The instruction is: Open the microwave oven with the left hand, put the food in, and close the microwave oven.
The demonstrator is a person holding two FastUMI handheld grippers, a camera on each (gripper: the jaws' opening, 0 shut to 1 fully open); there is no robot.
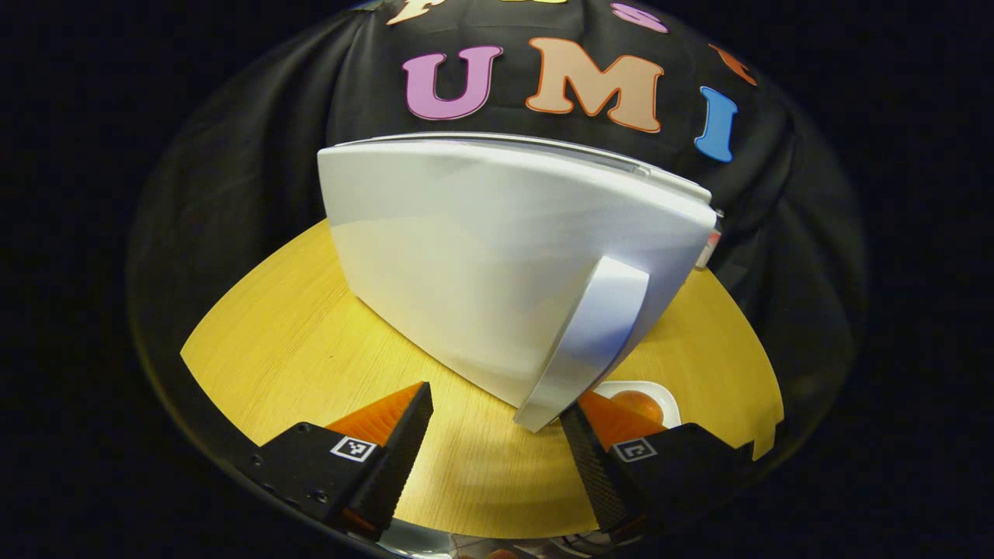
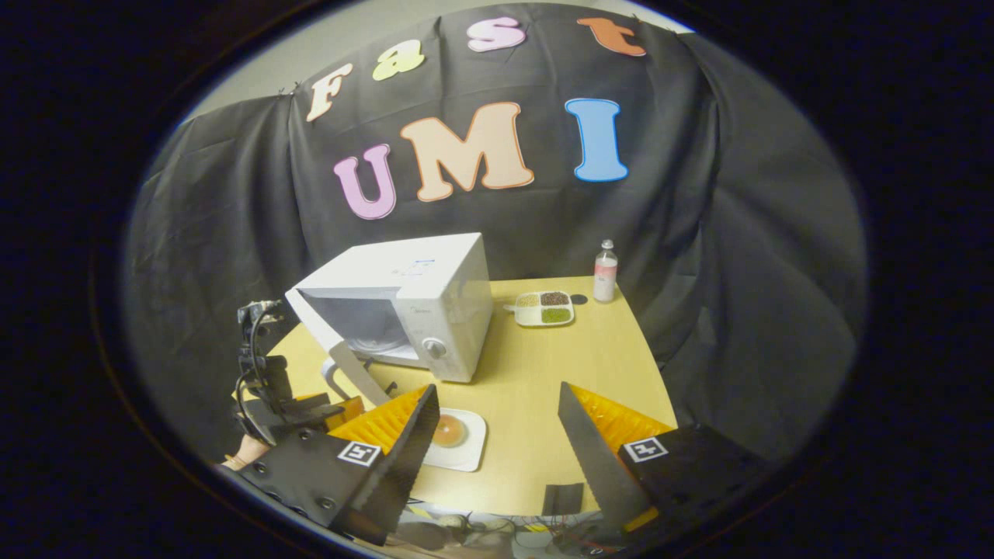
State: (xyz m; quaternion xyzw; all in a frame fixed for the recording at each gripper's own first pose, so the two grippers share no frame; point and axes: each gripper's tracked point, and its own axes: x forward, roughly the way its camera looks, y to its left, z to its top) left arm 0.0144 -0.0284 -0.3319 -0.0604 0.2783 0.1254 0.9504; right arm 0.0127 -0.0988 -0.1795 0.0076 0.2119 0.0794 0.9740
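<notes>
Both claws gape: left claw [image 1: 497, 442] straddles the door handle [image 1: 586, 341] to swing it, food plate [image 2: 457, 439] ahead of right claw [image 2: 497, 435].

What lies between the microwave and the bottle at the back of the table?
In the right gripper view, a divided tray of grains lies between the microwave and the bottle, with a small dark disc beside it.

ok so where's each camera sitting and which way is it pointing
Left gripper view: rides the left gripper, low over the wooden table, facing the outside of the open microwave door and its handle; its own open fingers show.
Right gripper view: rides the right gripper, farther back and higher, facing the microwave front; own open fingers, plus the left gripper and a hand.
Shared: door, table, food plate.
</notes>
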